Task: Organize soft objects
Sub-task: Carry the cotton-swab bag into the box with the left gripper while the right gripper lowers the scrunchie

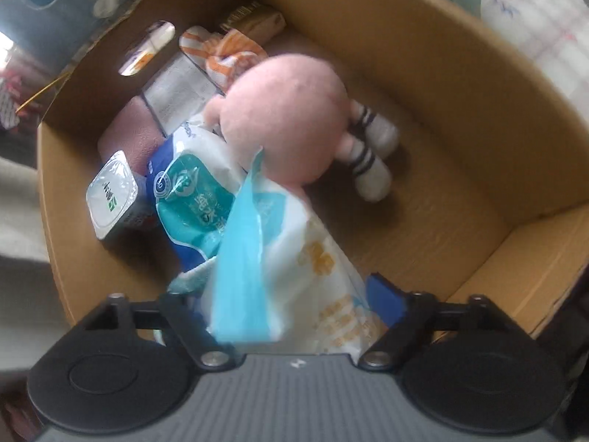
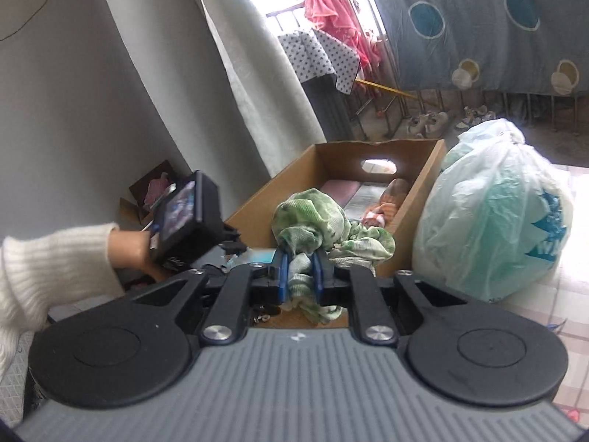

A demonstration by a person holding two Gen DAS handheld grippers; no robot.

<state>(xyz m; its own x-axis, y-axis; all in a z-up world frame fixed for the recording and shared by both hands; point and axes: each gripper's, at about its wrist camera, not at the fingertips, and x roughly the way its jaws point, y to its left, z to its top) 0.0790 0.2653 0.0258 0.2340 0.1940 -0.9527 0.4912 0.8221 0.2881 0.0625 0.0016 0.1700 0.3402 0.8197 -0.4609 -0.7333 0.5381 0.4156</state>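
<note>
A cardboard box (image 1: pixel 423 73) holds a pink plush doll (image 1: pixel 291 118) with striped legs, an orange striped cloth (image 1: pixel 224 51), a small white pack (image 1: pixel 112 195) and a pink item (image 1: pixel 129 132). My left gripper (image 1: pixel 287 294) is over the box, jaws wide apart around a white, teal and blue plastic package (image 1: pixel 257 221); whether it grips it is unclear. My right gripper (image 2: pixel 300 276) is shut on a green and white cloth (image 2: pixel 313 221), held just in front of the box (image 2: pixel 279 188). The left gripper's body (image 2: pixel 184 217) and the hand show in the right wrist view.
A full pale green plastic bag (image 2: pixel 497 221) stands right of the box. A curtain (image 2: pixel 257 73), a grey wall and a patterned quilt (image 2: pixel 460 18) hang behind. Shoes (image 2: pixel 430 121) lie on the floor at the back.
</note>
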